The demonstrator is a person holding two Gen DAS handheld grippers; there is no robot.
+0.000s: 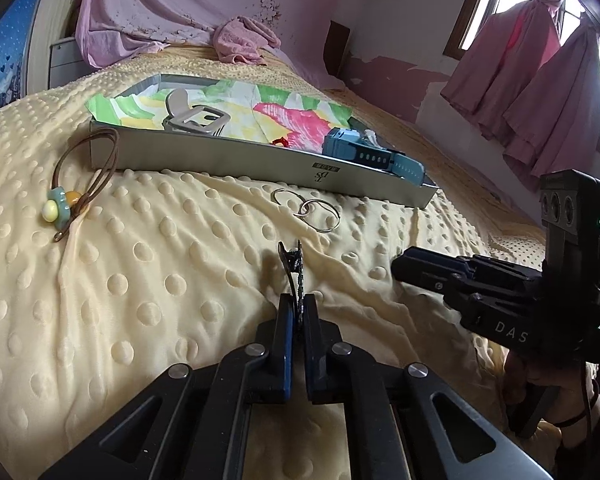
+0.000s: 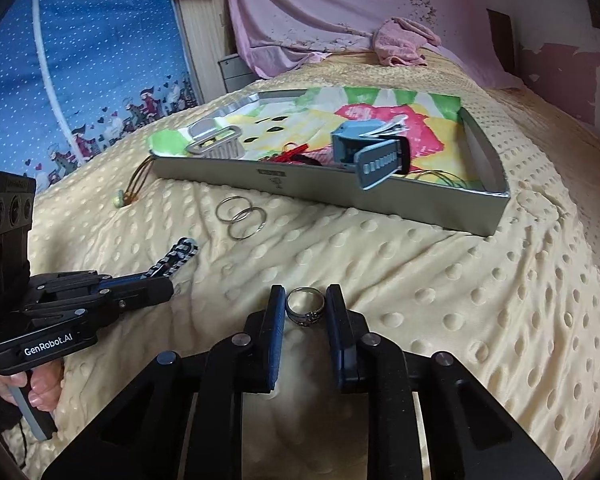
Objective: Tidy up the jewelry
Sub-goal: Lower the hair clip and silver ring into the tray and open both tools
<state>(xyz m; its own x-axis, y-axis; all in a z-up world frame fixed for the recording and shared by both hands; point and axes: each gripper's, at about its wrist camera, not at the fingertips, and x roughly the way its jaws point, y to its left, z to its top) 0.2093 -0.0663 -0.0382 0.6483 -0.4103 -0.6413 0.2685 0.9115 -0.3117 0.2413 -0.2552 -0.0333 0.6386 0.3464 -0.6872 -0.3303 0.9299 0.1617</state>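
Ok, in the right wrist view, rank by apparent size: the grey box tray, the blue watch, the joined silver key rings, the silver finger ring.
1. Grey box tray
2. Blue watch
3 and 4. Joined silver key rings and silver finger ring: unsure, the ring's nearness enlarges it.

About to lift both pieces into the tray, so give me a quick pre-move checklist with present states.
1. Left gripper shut on the black-and-silver hair clip: ok.
2. Right gripper pads pressing the silver ring: cannot tell; ring sits between the fingers.
3. Ring off the cream dotted blanket: cannot tell.
4. Grey shallow tray within view of both cameras: ok.
5. Free landing room in tray: ok; the colourful liner shows bare patches.
6. Grippers apart from each other: ok.
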